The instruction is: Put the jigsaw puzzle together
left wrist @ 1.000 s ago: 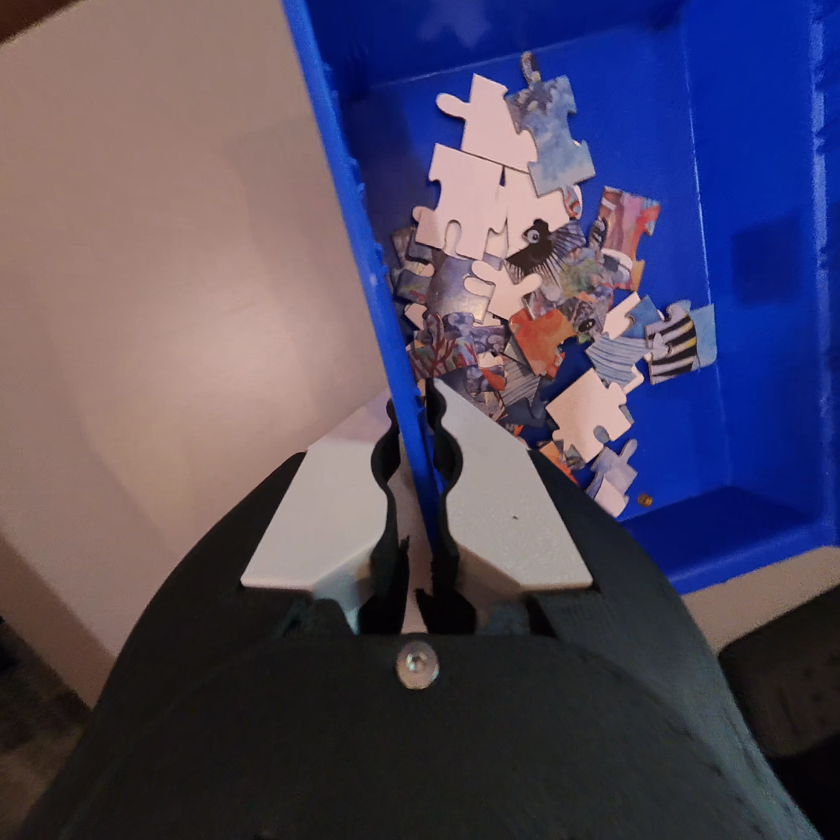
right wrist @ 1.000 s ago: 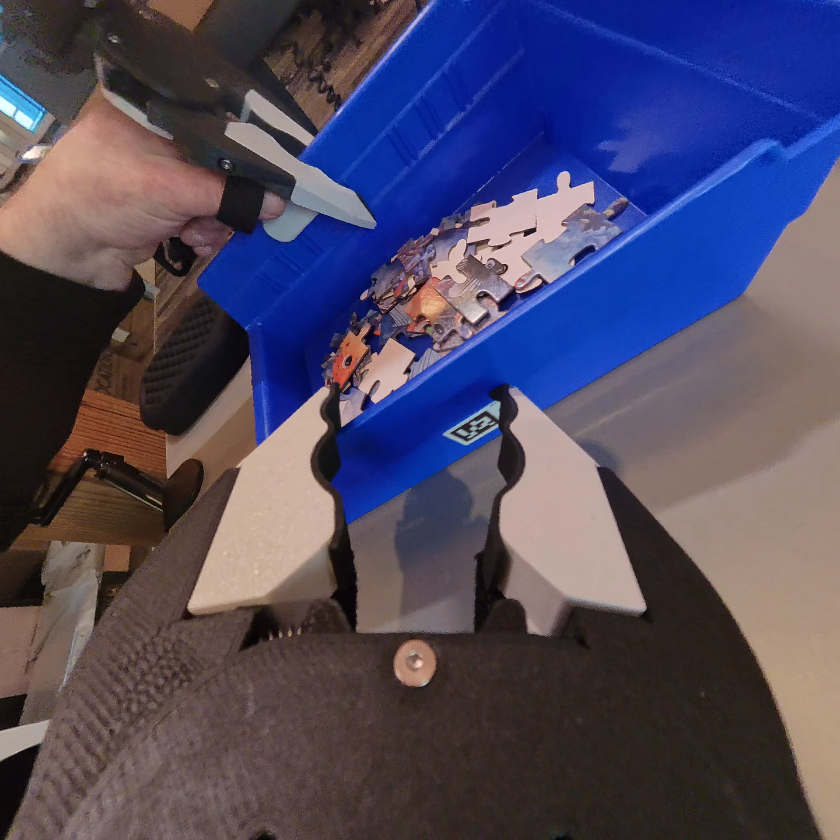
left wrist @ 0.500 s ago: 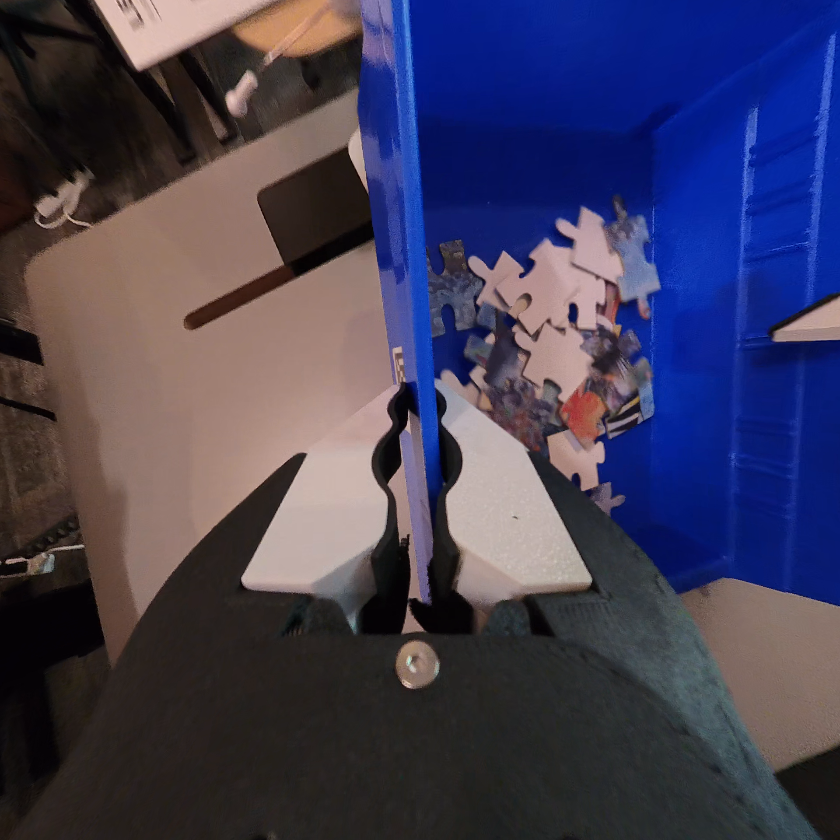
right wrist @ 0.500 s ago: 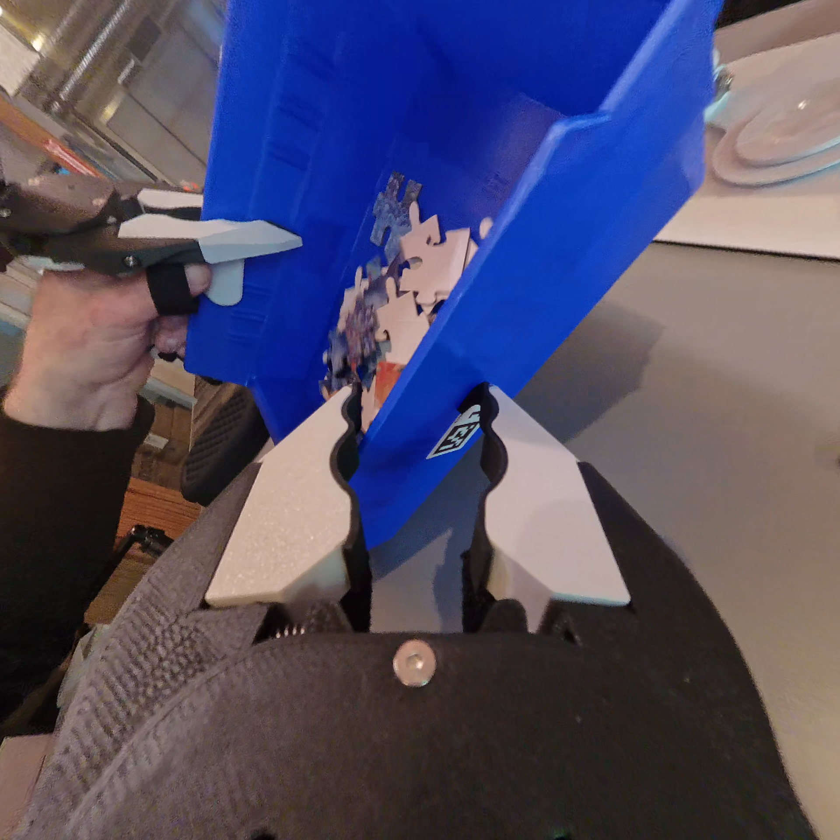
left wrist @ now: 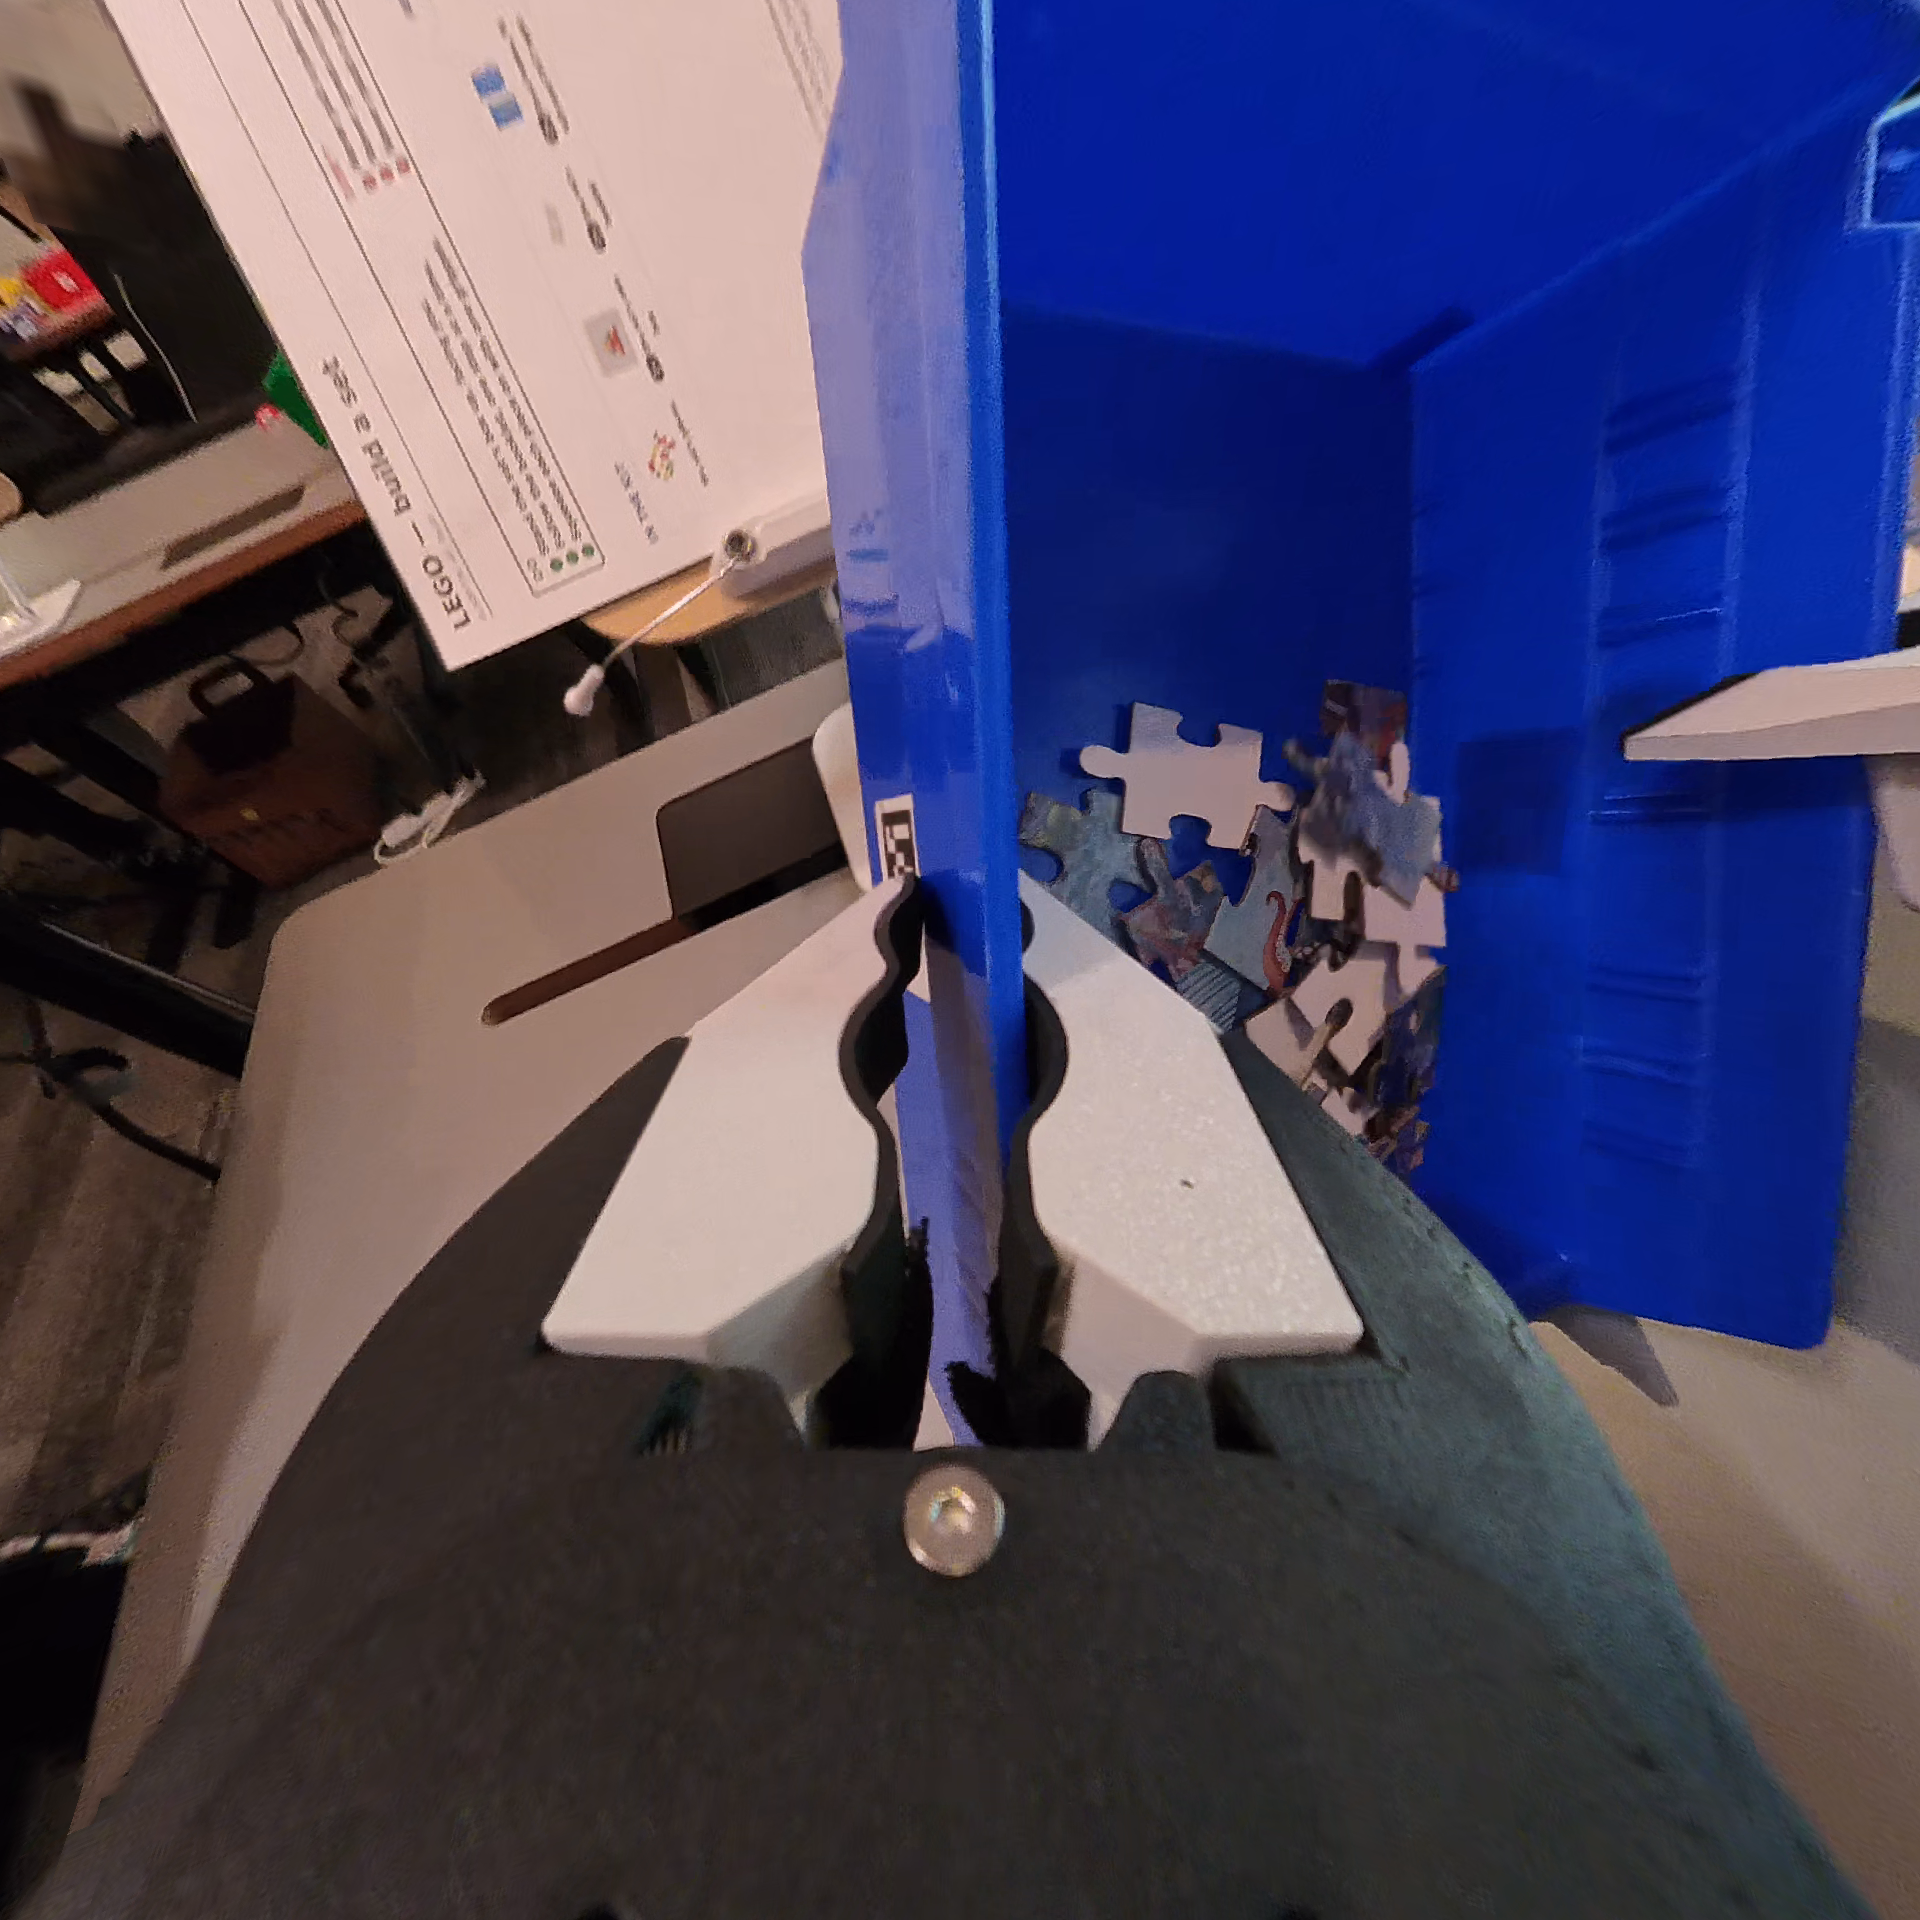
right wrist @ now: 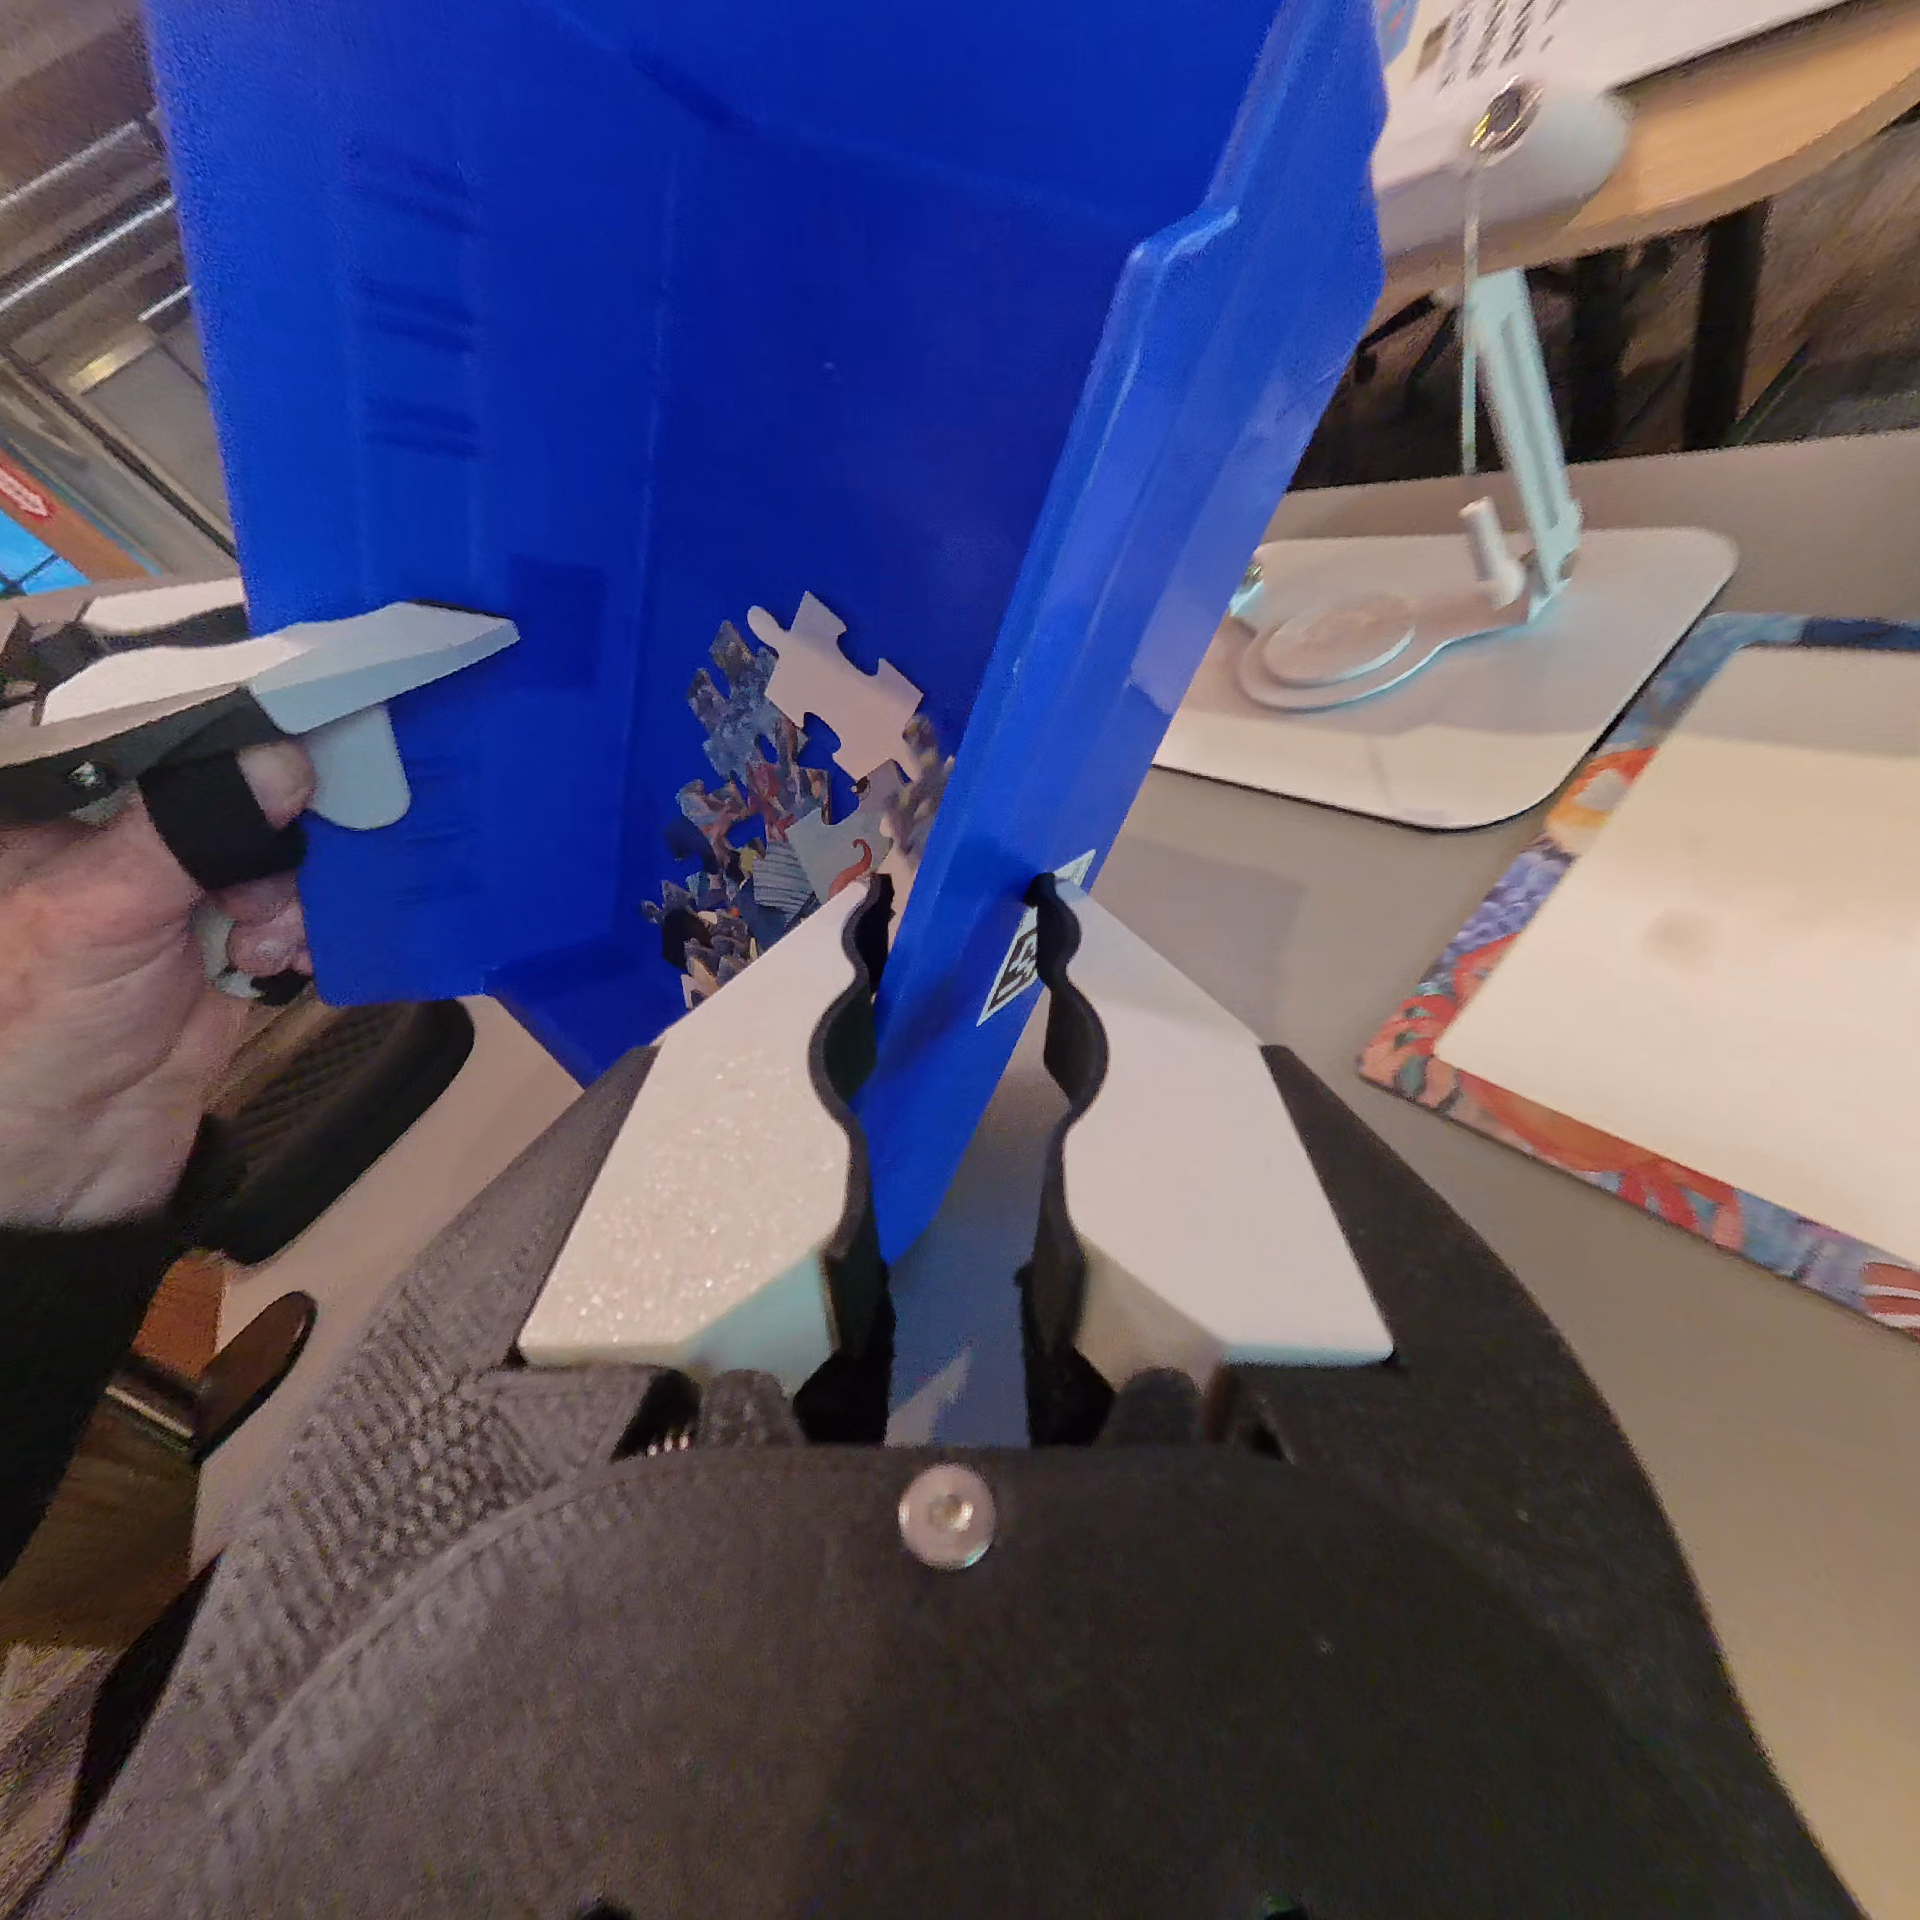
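A blue plastic bin [left wrist: 1195, 520] is lifted and tipped steeply off the grey table [left wrist: 416, 1039]. Several jigsaw pieces [left wrist: 1299, 914], some picture side up and some blank side up, have slid into a heap at its low end. My left gripper [left wrist: 966, 904] is shut on one side wall of the bin. My right gripper [right wrist: 958, 894] is shut on the opposite side wall [right wrist: 1091, 623], next to a small square tag. The pieces [right wrist: 800, 790] and the left gripper [right wrist: 416, 707] also show in the right wrist view. One right finger [left wrist: 1766, 717] shows in the left wrist view.
A puzzle board with a colourful border [right wrist: 1538, 1132] and a blank middle lies on the table at the right. Behind it a white stand [right wrist: 1507, 416] rests on a pale mat [right wrist: 1455, 748]. A white printed sign [left wrist: 499, 312] stands to the left. A person's hand [right wrist: 104, 987] holds the left gripper. The left tips stand about 30 centimeters off the white printed sign [left wrist: 499, 312].
The right gripper has closed on the bin's wall. Both grippers have lifted and tipped the bin from nearly flat to steep, and the pieces have slid down into one end.
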A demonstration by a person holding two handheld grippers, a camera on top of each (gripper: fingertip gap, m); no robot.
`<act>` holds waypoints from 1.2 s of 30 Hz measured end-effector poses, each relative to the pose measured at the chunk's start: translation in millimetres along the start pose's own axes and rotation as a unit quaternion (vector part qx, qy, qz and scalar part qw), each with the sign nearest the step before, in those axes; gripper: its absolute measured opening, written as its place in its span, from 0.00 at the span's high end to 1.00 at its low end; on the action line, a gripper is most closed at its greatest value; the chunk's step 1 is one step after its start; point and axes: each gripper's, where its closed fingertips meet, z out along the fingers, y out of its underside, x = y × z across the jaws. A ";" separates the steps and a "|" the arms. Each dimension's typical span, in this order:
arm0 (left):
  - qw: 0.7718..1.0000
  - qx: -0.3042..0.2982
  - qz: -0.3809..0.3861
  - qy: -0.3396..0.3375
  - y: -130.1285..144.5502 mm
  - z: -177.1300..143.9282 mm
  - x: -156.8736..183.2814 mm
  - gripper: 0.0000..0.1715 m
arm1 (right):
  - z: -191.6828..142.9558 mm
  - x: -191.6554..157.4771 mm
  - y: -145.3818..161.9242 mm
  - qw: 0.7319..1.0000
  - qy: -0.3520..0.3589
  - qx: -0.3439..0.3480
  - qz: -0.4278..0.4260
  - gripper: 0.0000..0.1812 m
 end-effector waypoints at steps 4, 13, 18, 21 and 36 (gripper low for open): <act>0.998 0.067 -0.003 0.000 -14.5 -5.3 18.1 0.92 | -15.6 10.7 -13.3 0.998 0.028 0.034 -0.033 0.90; 0.979 0.203 0.004 0.002 -34.7 -14.4 44.4 0.89 | -43.1 20.8 -34.4 0.986 0.059 0.118 -0.103 0.95; 0.958 0.285 0.007 -0.007 -50.0 -30.0 50.9 0.88 | -60.8 8.0 -55.8 0.969 0.060 0.177 -0.161 0.95; 0.947 0.320 0.013 -0.013 -57.0 -36.0 54.1 0.88 | -69.5 2.1 -64.3 0.959 0.060 0.204 -0.188 0.95; 0.903 0.425 0.056 -0.022 -96.3 -70.3 66.2 0.87 | -103.7 -24.2 -100.0 0.922 0.040 0.298 -0.243 0.95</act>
